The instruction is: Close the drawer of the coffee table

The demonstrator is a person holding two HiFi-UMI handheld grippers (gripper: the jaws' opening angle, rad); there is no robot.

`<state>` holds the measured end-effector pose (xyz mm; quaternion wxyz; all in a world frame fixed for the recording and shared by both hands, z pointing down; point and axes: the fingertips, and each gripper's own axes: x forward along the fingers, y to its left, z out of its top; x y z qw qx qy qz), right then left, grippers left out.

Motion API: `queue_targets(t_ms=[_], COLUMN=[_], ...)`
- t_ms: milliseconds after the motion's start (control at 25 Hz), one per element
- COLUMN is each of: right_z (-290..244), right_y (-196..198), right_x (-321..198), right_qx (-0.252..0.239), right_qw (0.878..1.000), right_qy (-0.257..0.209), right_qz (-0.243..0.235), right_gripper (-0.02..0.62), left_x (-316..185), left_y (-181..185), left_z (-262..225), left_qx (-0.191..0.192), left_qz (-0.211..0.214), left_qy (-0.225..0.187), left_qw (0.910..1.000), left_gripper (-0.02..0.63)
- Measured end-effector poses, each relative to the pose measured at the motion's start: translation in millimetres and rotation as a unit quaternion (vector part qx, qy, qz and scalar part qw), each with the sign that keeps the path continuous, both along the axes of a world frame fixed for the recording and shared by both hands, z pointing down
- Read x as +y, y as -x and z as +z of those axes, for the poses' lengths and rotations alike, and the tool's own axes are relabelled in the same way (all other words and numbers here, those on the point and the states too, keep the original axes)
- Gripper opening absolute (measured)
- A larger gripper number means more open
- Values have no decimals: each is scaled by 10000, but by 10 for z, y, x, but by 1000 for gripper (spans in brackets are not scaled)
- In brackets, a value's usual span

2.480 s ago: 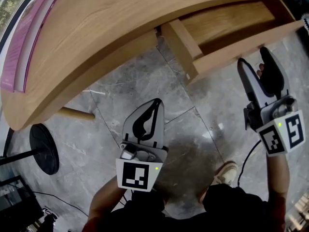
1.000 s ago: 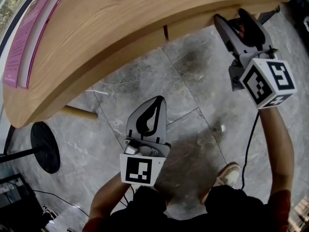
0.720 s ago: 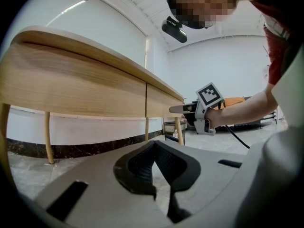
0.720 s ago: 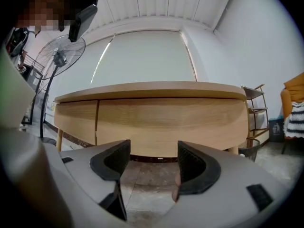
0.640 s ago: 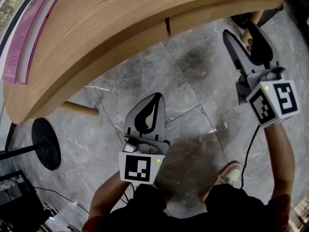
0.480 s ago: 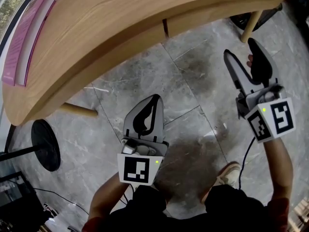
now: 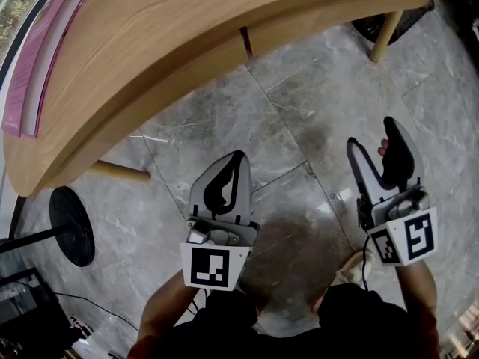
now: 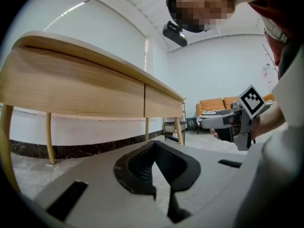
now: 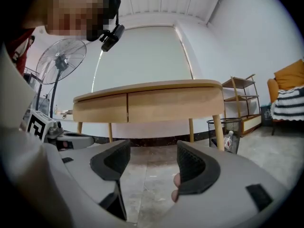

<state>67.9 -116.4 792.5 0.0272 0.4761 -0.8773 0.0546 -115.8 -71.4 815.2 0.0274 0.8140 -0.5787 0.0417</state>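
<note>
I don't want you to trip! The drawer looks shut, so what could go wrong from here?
A black cable runs down below the right gripper, close to the person's shoe; a step back might snag it. The round black stand base lies on the floor on the left gripper's side; moving that way, a foot could hit it.

light: bright, even daylight | shadows: soft, on floor (image 7: 299, 111) | edges: fisheye-warped, dark vignette
</note>
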Motion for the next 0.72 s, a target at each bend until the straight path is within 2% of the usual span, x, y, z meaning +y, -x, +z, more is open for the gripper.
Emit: queue_targets(t_ms=[240, 400, 720], right_z=[269, 434, 414], right_y=[-147, -165, -143], right_x=[278, 321, 308], right_qx=[65, 129, 104], right_qw=[9994, 9991, 9993], right_qy=[124, 277, 254], right_qz=[317, 305, 273], right_gripper=[296, 296, 285], left_x=[54, 68, 92], left_y=[-7, -11, -42], left_z=[46, 102, 99], left_qx=[-96, -144, -149], left_qz=[-26, -21, 24], left_qy=[-21, 18, -13], left_qw=[9999, 9999, 9999], left_gripper=[6, 6, 6])
